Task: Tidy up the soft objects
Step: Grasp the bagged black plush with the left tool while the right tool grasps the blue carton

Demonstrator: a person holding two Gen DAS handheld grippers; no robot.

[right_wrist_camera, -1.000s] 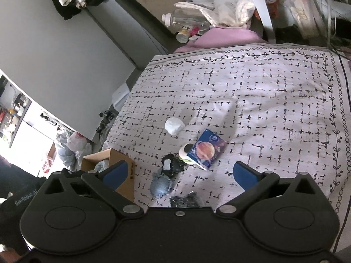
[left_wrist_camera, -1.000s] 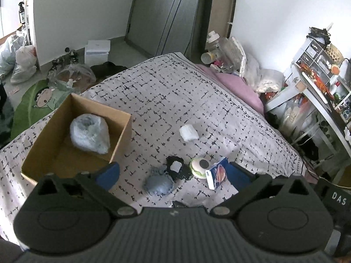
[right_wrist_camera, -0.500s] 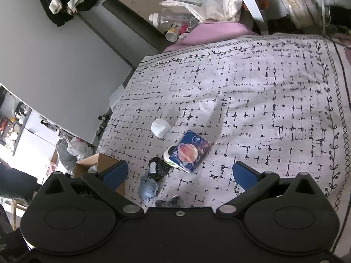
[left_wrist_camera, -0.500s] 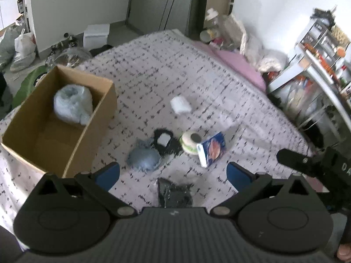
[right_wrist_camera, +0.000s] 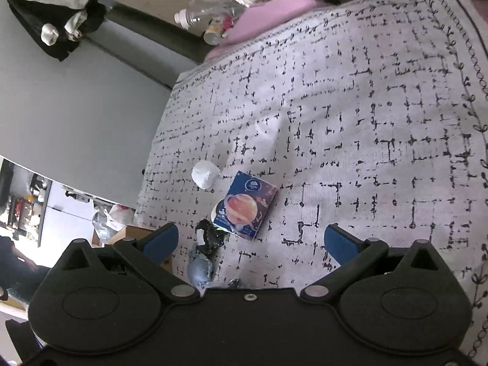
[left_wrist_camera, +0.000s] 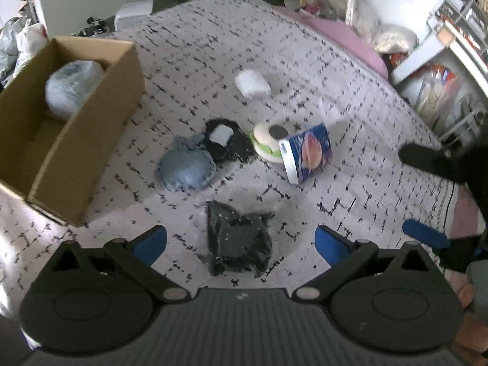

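My left gripper [left_wrist_camera: 241, 242] is open and empty, just above a black plastic-wrapped bundle [left_wrist_camera: 238, 241] on the bed. Beyond it lie a blue-grey soft bundle [left_wrist_camera: 184, 169], a black bundle with a white label [left_wrist_camera: 225, 143], a round white and green toy [left_wrist_camera: 268, 145], a blue tissue pack [left_wrist_camera: 306, 154] and a white soft roll [left_wrist_camera: 252, 84]. A cardboard box [left_wrist_camera: 79, 128] at left holds a pale wrapped bundle [left_wrist_camera: 71, 87]. My right gripper [right_wrist_camera: 250, 244] is open and empty, higher above the bed, with the tissue pack [right_wrist_camera: 244, 204] and white roll [right_wrist_camera: 205, 174] ahead of it.
The bed has a white sheet with black marks [left_wrist_camera: 305, 70]. A pink pillow [left_wrist_camera: 341, 36] and bottles lie at its far end. A shelf unit [left_wrist_camera: 442, 61] stands to the right. Bags lie on the floor at left [left_wrist_camera: 18, 42]. The right gripper shows at the right edge [left_wrist_camera: 427, 238].
My left gripper has moved down and forward toward the black wrapped bundle, which now lies between its fingers. My right gripper has shifted so the objects sit lower and more to the left.
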